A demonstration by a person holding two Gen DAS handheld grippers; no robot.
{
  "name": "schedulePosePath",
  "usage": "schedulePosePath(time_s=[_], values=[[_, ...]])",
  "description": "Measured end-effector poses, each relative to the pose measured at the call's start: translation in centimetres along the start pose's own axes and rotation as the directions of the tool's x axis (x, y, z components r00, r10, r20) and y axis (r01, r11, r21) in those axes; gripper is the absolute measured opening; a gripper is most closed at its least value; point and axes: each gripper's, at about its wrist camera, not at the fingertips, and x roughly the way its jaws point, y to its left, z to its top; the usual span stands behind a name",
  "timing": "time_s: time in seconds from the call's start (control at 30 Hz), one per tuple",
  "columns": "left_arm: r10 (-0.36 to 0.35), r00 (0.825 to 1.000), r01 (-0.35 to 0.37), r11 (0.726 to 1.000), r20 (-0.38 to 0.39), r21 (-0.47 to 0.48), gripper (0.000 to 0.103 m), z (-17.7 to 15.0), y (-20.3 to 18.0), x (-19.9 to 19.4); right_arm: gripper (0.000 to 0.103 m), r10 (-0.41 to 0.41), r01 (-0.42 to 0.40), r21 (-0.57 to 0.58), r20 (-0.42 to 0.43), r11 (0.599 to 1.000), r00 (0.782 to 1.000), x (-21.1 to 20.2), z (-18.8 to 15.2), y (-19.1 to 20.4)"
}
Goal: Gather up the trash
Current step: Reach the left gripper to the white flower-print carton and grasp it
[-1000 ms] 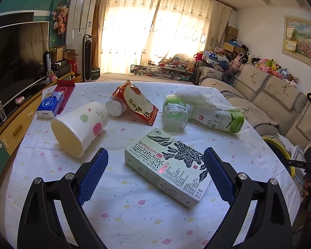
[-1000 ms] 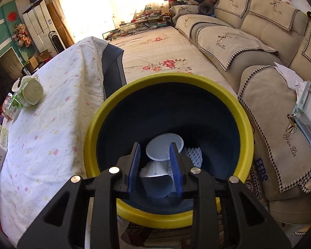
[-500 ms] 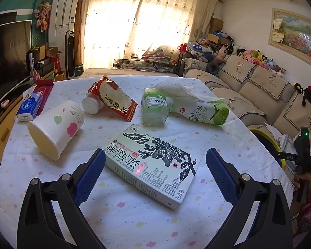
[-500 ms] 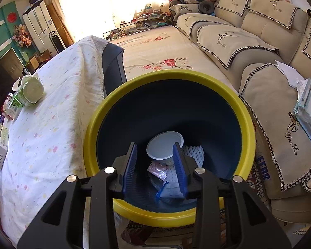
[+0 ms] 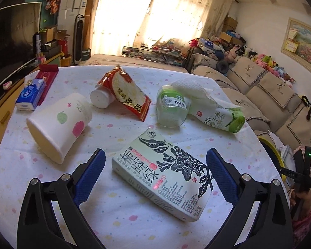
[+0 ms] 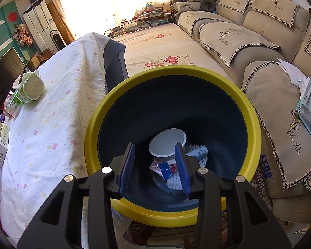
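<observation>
My left gripper (image 5: pixel 154 167) is open and empty, low over the table with a pale green book (image 5: pixel 165 172) between its fingers. Beyond it lie a tipped paper cup (image 5: pixel 58 124), a red snack bag (image 5: pixel 126 93), a white bottle (image 5: pixel 100 99), a green-labelled jar (image 5: pixel 172 108), a crumpled tissue (image 5: pixel 194 89) and a coconut-water bottle (image 5: pixel 219 118). My right gripper (image 6: pixel 155 166) is open and empty above the yellow-rimmed bin (image 6: pixel 134 83). In the bin lie a white lid (image 6: pixel 168 141), a small blue-and-white wrapper (image 6: pixel 165 169) and a white mesh piece (image 6: pixel 199 155).
A blue tissue pack (image 5: pixel 31 95) and a red box (image 5: pixel 46 74) lie at the table's far left. The bin stands between the cloth-covered table (image 6: pixel 41 134) and a beige sofa (image 6: pixel 269 103). The bin's rim (image 5: pixel 273 155) shows at the table's right edge.
My right gripper opened wider over the bin and the small wrapper dropped from it onto the trash below. My left gripper shifted a little over the table, staying open.
</observation>
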Motion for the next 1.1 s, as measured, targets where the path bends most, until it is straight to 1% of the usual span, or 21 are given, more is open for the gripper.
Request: schedulePosePath(time_s=[0.07,0.1,0.13,0.17,0.2,0.23,0.27,0.4,0.47,0.5,0.53,0.57,0.67,0.73,0.87,0.93,1.03,1.07,1.1], values=[[0.11,0.994,-0.11,0.994,-0.008,-0.021,0.096,-0.6,-0.9,-0.9,0.039,0.0,0.0,0.002,-0.002,1.0,1.0,0.2,0.0,-0.1],[0.161,0.987,-0.16,0.987,0.016,-0.022,0.096,-0.9,-1.8,-1.6,0.039,0.002,-0.002,0.003,-0.002,1.0,1.0,0.2,0.1,-0.1],[0.209,0.977,-0.209,0.978,0.041,-0.01,0.096,-1.1,-2.7,-2.1,0.039,0.005,-0.005,0.004,-0.001,1.0,1.0,0.3,0.1,0.0],[0.261,0.963,-0.262,0.965,0.064,0.01,0.096,-1.3,-3.9,-2.3,0.039,0.007,-0.007,0.005,-0.001,1.0,1.0,0.4,0.1,-0.1],[0.295,0.952,-0.298,0.954,0.08,0.025,0.096,-1.3,-5.0,-2.2,0.039,0.012,-0.012,0.006,-0.001,1.0,1.0,0.4,0.1,0.0],[0.311,0.947,-0.314,0.949,0.083,0.031,0.097,-1.3,-5.8,-1.9,0.039,0.019,-0.019,0.008,-0.001,1.0,1.0,0.4,0.1,0.0],[0.316,0.946,-0.319,0.947,0.074,0.028,0.097,-1.3,-6.4,-1.5,0.039,0.025,-0.025,0.007,0.0,1.0,1.0,0.4,0.1,0.1],[0.359,0.933,-0.36,0.933,-0.015,-0.013,0.097,-1.5,-7.6,1.4,0.04,0.047,-0.047,-0.004,0.011,0.999,0.999,-0.3,0.0,0.4],[0.4,0.916,-0.401,0.916,-0.029,-0.021,0.097,-1.7,-8.1,2.1,0.042,0.054,-0.054,-0.002,0.022,0.999,0.998,-0.6,0.0,0.4],[0.422,0.906,-0.422,0.906,-0.03,-0.022,0.097,-1.9,-8.3,2.4,0.043,0.057,-0.057,0.002,0.028,0.998,0.998,-0.7,0.0,0.3],[0.449,0.893,-0.45,0.893,-0.035,-0.021,0.097,-2.1,-8.3,2.7,0.043,0.06,-0.061,0.007,0.03,0.998,0.998,-0.8,0.1,0.1],[0.462,0.886,-0.464,0.886,-0.044,-0.024,0.097,-2.2,-8.3,3.1,0.043,0.064,-0.064,0.012,0.031,0.998,0.997,-0.7,0.2,0.0],[0.445,0.894,-0.448,0.892,-0.059,-0.056,0.097,-2.4,-7.8,3.5,0.043,0.073,-0.074,0.023,0.029,0.997,0.997,-0.5,0.2,-0.3],[0.438,0.897,-0.441,0.896,-0.062,-0.052,0.097,-2.4,-7.6,3.5,0.043,0.077,-0.077,0.028,0.024,0.997,0.997,-0.4,0.1,-0.4],[0.378,0.92,-0.385,0.92,-0.102,-0.065,0.097,-2.7,-6.1,2.9,0.043,0.084,-0.084,0.036,0.022,0.996,0.996,-0.4,0.1,-0.7],[0.365,0.923,-0.375,0.924,-0.125,-0.071,0.097,-3.0,-5.1,2.1,0.043,0.084,-0.085,0.037,0.024,0.996,0.996,-0.5,0.1,-0.8],[0.365,0.918,-0.382,0.918,-0.154,-0.105,0.097,-3.3,-2.9,0.8,0.043,0.084,-0.085,0.04,0.026,0.996,0.996,-0.5,0.1,-0.9],[0.362,0.919,-0.382,0.916,-0.157,-0.121,0.097,-3.3,-2.2,0.4,0.043,0.084,-0.085,0.041,0.027,0.996,0.996,-0.5,0.2,-0.8],[0.351,0.924,-0.371,0.92,-0.155,-0.129,0.097,-3.2,-1.8,0.0,0.043,0.084,-0.085,0.04,0.026,0.996,0.996,-0.5,0.2,-0.8]])
